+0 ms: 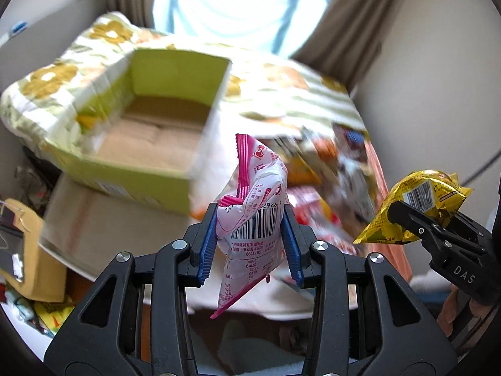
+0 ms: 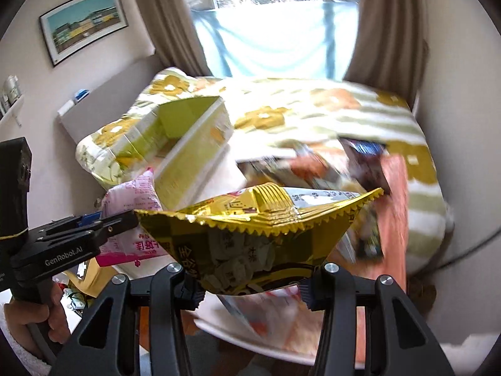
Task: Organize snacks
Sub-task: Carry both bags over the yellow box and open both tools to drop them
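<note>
My left gripper (image 1: 250, 241) is shut on a pink-and-white snack packet (image 1: 253, 216) and holds it in the air in front of the table. My right gripper (image 2: 252, 294) is shut on a gold snack bag (image 2: 260, 235); the same bag shows at the right of the left wrist view (image 1: 416, 200). The pink packet also shows at the left of the right wrist view (image 2: 134, 216). An open green cardboard box (image 1: 147, 131) stands on the table to the left, its brown bottom bare. A blurred pile of snack packets (image 1: 332, 169) lies on the table to the right.
The table has a flowered cloth (image 2: 313, 109) and an orange mat (image 2: 394, 206) under the pile. A brown carton (image 1: 94, 228) sits under the green box. Curtains and a window (image 2: 269, 25) are behind. Clutter lies on the floor at the left (image 1: 28, 307).
</note>
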The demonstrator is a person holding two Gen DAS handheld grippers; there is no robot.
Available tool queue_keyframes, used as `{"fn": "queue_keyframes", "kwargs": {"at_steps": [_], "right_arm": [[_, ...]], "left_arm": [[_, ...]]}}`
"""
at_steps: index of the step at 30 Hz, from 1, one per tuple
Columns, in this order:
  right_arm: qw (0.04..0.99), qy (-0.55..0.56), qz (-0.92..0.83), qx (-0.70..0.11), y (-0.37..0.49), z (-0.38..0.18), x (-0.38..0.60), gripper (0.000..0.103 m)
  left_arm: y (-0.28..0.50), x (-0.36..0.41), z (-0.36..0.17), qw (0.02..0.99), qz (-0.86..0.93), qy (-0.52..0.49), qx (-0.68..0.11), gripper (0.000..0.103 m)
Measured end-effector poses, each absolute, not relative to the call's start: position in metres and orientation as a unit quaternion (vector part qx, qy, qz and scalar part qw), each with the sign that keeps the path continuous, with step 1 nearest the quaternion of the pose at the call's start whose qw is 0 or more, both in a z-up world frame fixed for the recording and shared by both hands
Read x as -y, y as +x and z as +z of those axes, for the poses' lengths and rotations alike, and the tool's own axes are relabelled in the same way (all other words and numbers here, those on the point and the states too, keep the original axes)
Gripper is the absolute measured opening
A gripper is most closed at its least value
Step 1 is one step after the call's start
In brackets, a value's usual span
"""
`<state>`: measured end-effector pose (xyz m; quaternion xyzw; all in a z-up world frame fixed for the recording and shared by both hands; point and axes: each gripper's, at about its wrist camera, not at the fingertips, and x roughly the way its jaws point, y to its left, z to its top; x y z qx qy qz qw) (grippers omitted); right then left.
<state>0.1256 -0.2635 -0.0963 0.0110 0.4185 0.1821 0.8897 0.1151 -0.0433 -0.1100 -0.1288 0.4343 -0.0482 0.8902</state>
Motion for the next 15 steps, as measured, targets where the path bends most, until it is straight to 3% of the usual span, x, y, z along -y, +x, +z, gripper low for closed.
{"fn": "queue_keyframes", "kwargs": {"at_steps": [8, 15], "right_arm": [[0.889, -0.001, 0.224, -0.398, 0.179, -0.069, 0.167, 0.043], [0.877, -0.006, 0.225, -0.425, 0.229, -0.077, 0.083, 0.043]], "left_arm": [[0.171, -0.064, -0.083, 0.903, -0.013, -0.136, -0.407, 0.035], [0.233, -0.135, -0.105, 0.886, -0.019, -0.12, -0.447, 0.035]]}}
